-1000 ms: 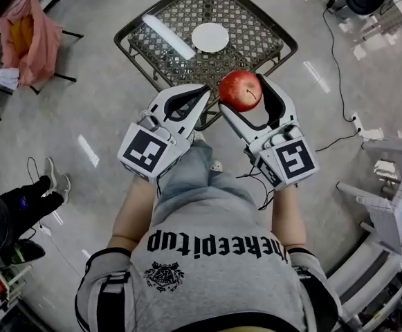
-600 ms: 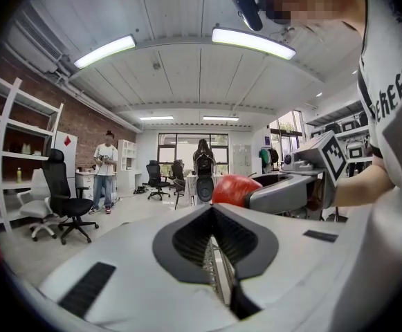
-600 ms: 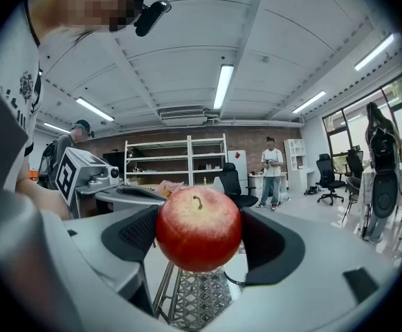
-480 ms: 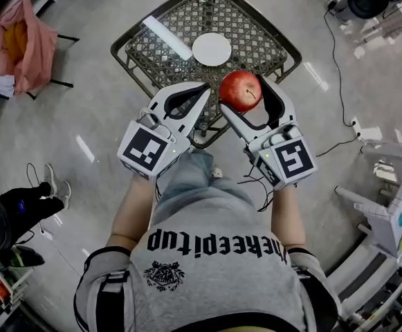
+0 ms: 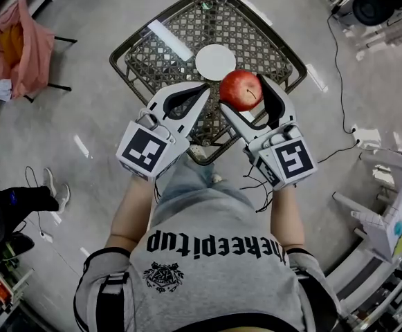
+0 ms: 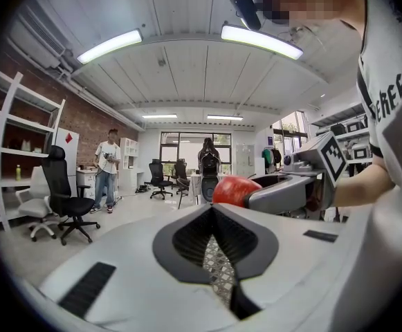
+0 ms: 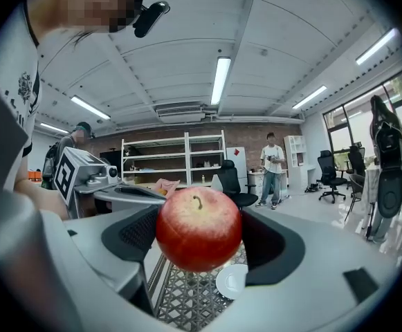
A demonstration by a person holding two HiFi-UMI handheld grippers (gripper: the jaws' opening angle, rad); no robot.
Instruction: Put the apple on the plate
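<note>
1. While the right gripper point(image 5: 245, 93) clamps it between its jaws, the apple point(image 5: 241, 89) hangs over the mesh table point(image 5: 160, 61).
2. The white plate point(image 5: 215, 61) lies on that table, just beyond the apple.
3. The left gripper point(image 5: 202, 92) has its jaws pressed together, holding nothing.

Lattice table point(image 5: 256, 40), pink bag point(image 5: 26, 37), black office chair point(image 6: 64, 192)

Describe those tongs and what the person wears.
The left tongs and right tongs are pale grey plastic, curved, with black ribbed pads inside. Behind them sit the left marker cube and right marker cube, printed with black-and-white squares. The person wears a grey short-sleeved T-shirt with black lettering.
</note>
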